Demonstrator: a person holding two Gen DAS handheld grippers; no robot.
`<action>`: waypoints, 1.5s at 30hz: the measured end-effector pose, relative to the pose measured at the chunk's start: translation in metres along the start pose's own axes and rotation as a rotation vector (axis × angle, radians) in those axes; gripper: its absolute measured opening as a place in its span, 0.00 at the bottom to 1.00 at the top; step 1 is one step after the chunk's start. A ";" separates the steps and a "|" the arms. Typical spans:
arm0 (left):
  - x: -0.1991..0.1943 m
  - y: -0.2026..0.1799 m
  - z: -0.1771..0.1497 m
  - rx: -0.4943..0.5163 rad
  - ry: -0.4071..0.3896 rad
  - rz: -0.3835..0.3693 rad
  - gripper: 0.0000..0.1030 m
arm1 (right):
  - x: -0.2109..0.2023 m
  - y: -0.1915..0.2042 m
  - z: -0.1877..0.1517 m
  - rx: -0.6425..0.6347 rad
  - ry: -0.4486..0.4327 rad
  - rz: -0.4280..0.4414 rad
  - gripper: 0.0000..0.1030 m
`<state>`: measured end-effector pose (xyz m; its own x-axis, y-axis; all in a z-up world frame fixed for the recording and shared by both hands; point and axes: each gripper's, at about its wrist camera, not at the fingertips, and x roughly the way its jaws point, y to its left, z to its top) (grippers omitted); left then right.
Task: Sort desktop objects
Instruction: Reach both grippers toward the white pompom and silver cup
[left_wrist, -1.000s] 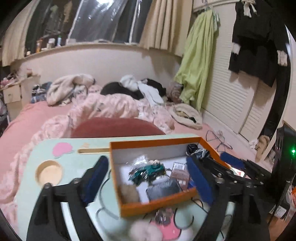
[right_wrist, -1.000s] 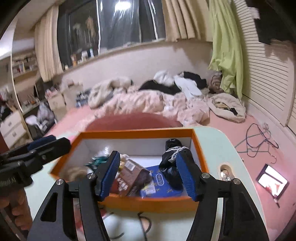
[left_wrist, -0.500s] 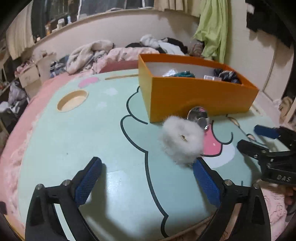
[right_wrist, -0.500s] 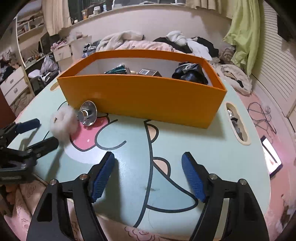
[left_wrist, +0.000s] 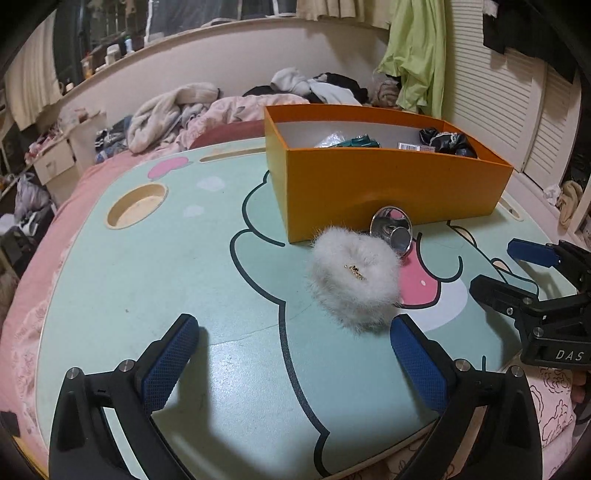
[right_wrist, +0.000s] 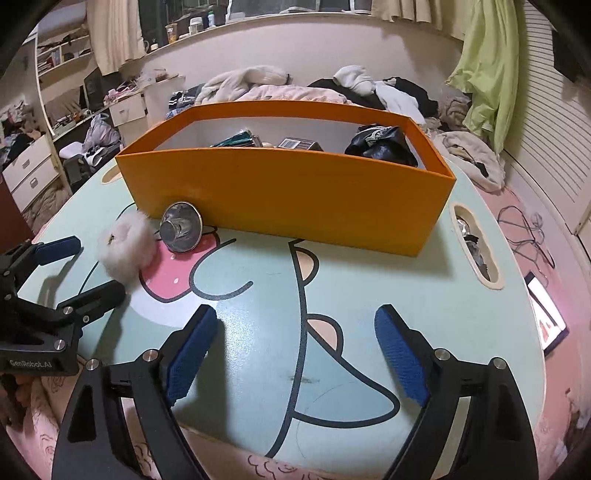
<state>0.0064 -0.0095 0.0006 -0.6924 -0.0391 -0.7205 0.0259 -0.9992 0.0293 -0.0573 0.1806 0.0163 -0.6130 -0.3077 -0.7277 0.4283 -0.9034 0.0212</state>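
Observation:
A white fluffy scrunchie (left_wrist: 356, 278) lies on the mint cartoon table (left_wrist: 147, 266), just ahead and right of my open, empty left gripper (left_wrist: 291, 339). A small shiny metal funnel-shaped cup (left_wrist: 393, 227) lies on its side between the scrunchie and the orange box (left_wrist: 388, 192). The box holds a teal item, a small packet and black cloth. In the right wrist view the scrunchie (right_wrist: 123, 245) and the metal cup (right_wrist: 181, 227) lie far left of my open, empty right gripper (right_wrist: 295, 328), before the orange box (right_wrist: 295, 195).
A round cup recess (left_wrist: 136, 205) sits at the table's far left. A slot (right_wrist: 476, 243) on the table's right side holds small items. A bed with clothes lies behind the table. A lit tablet (right_wrist: 545, 314) lies on the floor at right.
Both grippers dropped from above the box to low over the table's near edge, then held nearly still. The scrunchie and the cup have not moved.

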 end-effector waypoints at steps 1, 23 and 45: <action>0.000 0.000 0.000 0.000 0.000 0.000 1.00 | 0.000 0.000 -0.001 0.000 0.000 0.001 0.85; 0.000 0.000 0.000 0.000 0.000 0.000 1.00 | -0.001 0.000 -0.001 -0.002 -0.001 0.003 0.85; -0.012 0.010 0.000 -0.059 -0.049 -0.117 1.00 | -0.001 0.000 -0.002 -0.001 -0.002 0.004 0.86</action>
<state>0.0147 -0.0187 0.0093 -0.7276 0.0766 -0.6817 -0.0155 -0.9953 -0.0952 -0.0554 0.1817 0.0157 -0.6124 -0.3117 -0.7265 0.4313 -0.9019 0.0234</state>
